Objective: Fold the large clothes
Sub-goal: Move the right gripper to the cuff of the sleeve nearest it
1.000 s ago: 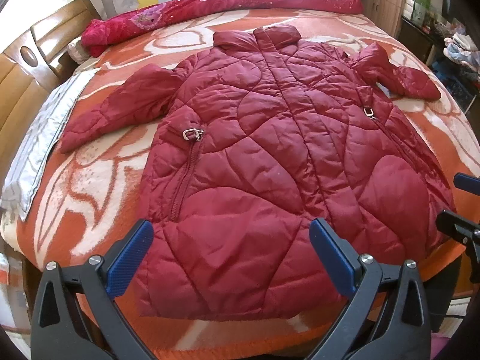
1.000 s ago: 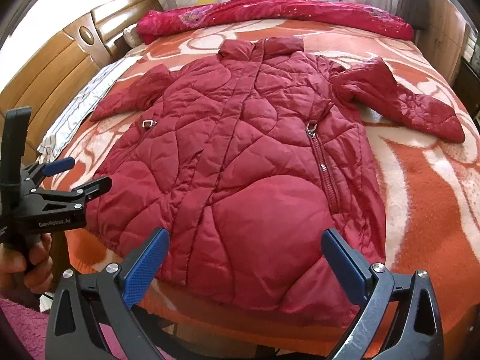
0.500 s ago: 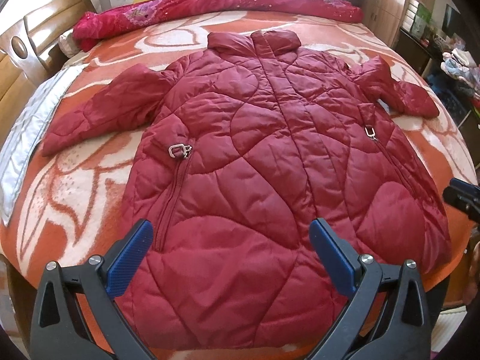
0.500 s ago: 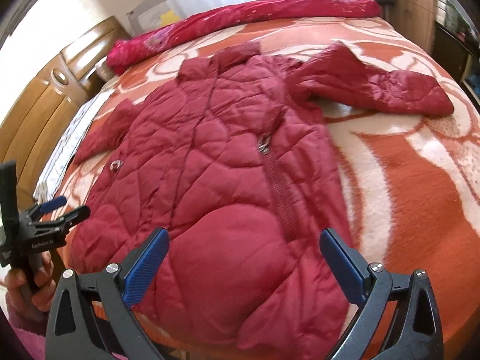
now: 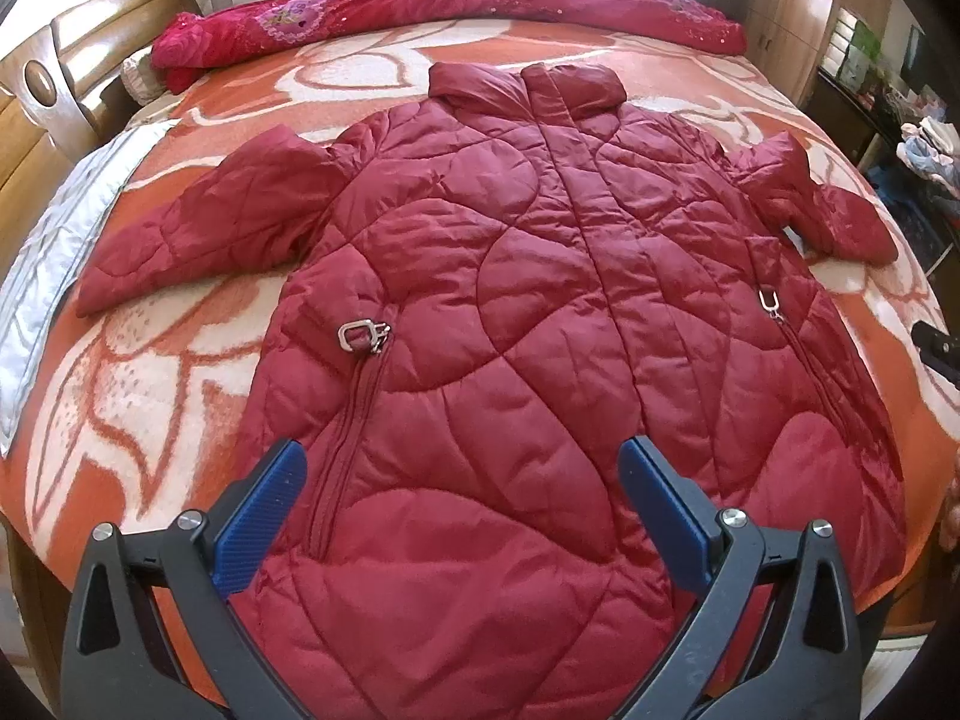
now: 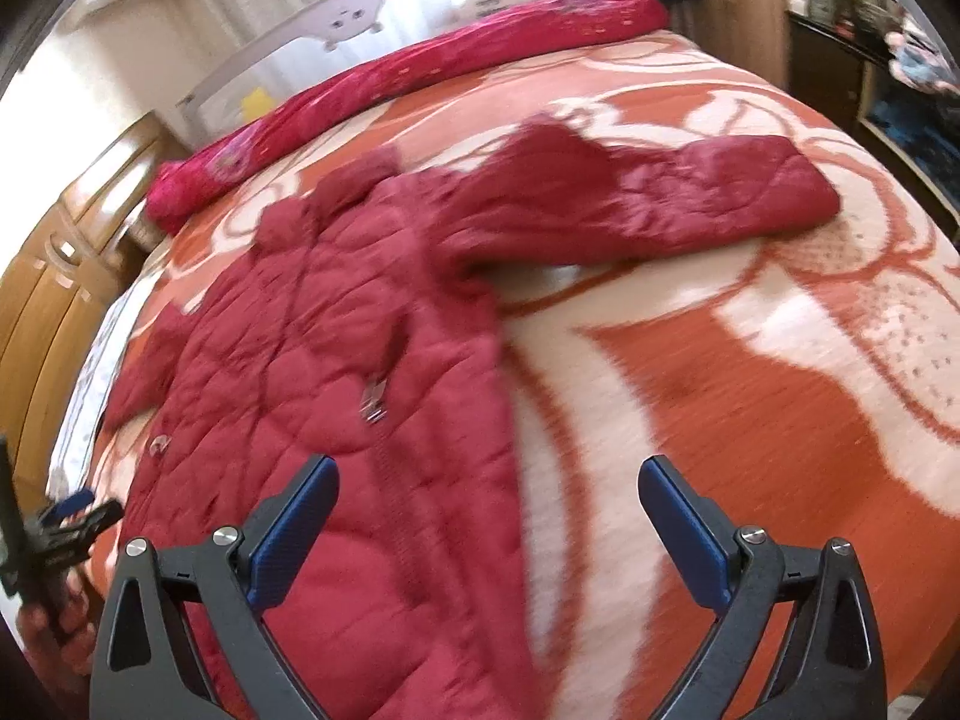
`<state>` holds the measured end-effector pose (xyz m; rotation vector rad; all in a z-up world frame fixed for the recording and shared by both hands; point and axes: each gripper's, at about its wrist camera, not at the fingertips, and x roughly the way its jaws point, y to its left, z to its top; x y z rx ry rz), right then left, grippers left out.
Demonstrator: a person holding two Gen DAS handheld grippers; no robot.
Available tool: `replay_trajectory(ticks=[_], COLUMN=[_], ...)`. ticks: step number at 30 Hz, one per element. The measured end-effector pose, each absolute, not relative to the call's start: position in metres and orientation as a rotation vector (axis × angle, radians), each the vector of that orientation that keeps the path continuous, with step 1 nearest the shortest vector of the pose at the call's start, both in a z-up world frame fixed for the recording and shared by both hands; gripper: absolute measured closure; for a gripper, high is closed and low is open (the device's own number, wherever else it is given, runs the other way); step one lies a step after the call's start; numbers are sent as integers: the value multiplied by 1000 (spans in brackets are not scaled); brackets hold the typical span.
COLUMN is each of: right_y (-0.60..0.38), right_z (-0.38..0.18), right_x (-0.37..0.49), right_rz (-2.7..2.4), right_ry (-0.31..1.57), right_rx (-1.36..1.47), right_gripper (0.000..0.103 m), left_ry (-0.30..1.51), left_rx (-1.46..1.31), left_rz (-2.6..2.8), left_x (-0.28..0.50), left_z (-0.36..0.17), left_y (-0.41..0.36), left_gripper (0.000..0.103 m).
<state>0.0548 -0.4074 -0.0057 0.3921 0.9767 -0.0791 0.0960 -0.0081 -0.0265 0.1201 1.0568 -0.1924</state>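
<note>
Red quilted coat (image 5: 540, 360) lies flat on an orange bedspread (image 5: 150, 396); left gripper (image 5: 462, 510) and right gripper (image 6: 489, 525) both spread wide, empty.

Left gripper (image 5: 462, 486): jaws spread wide, nothing between the blue pads (image 5: 261, 519). Held level, pointing forward; both black finger arms sit symmetric at the bottom of its own view.

Right gripper (image 6: 487, 507): jaws likewise wide apart, blue pads (image 6: 684, 531) bare, nothing clamped. Its view is tilted and motion-blurred.

From the right wrist view, the left gripper appears at the far left edge, small and side-on, gripped from below by the person's left hand (image 6: 51, 630), fingers wrapped round the handle. From the left wrist view, only a black tip of the right gripper shows at the right edge; its jaw state cannot be read there.
</note>
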Motion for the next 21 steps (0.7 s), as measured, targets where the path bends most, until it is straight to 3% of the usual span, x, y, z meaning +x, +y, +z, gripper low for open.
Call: replay_trajectory(ticks=[17, 21], right_y=[-607, -636], right_z=[-54, -75], right_x=[128, 145], right_rz=[-409, -462], right_ry=[849, 835], right_rx=[694, 757], right_gripper=[48, 52], left_ry=[1151, 1159], left_rx=[160, 164], left_rz=[-182, -181], left_x=[119, 124], left_z=[-51, -58], left_y=[-26, -30], left_gripper=[0, 0])
